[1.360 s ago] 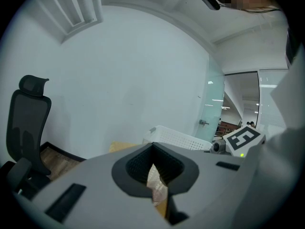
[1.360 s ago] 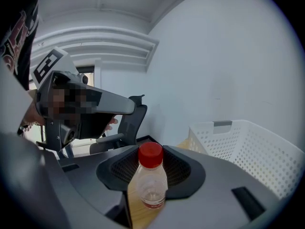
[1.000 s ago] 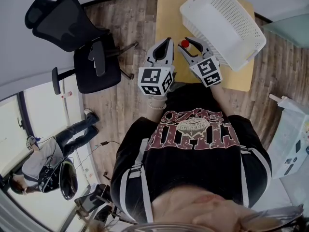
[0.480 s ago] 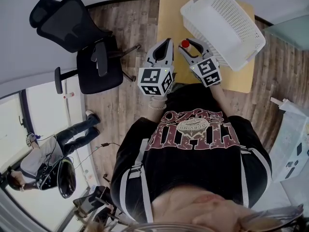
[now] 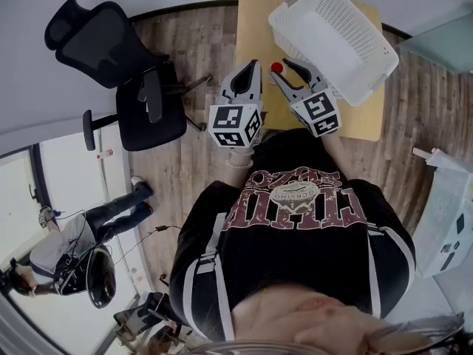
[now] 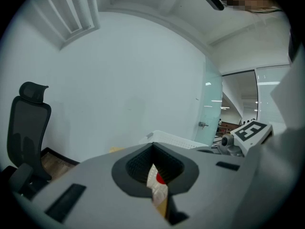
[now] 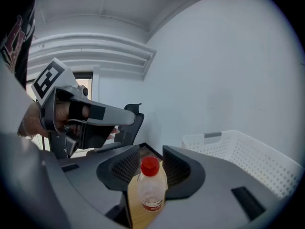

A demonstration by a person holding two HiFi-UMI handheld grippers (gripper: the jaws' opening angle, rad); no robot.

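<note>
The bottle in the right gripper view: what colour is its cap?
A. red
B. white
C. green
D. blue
A: the clear bottle has a red cap, and it stands between the parted jaws of the right tongs.

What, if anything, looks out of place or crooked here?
The white perforated plastic basket sits askew on the small wooden table, one corner seeming to overhang its edge. The clear red-capped bottle stands upright; nothing is spilled.
</note>
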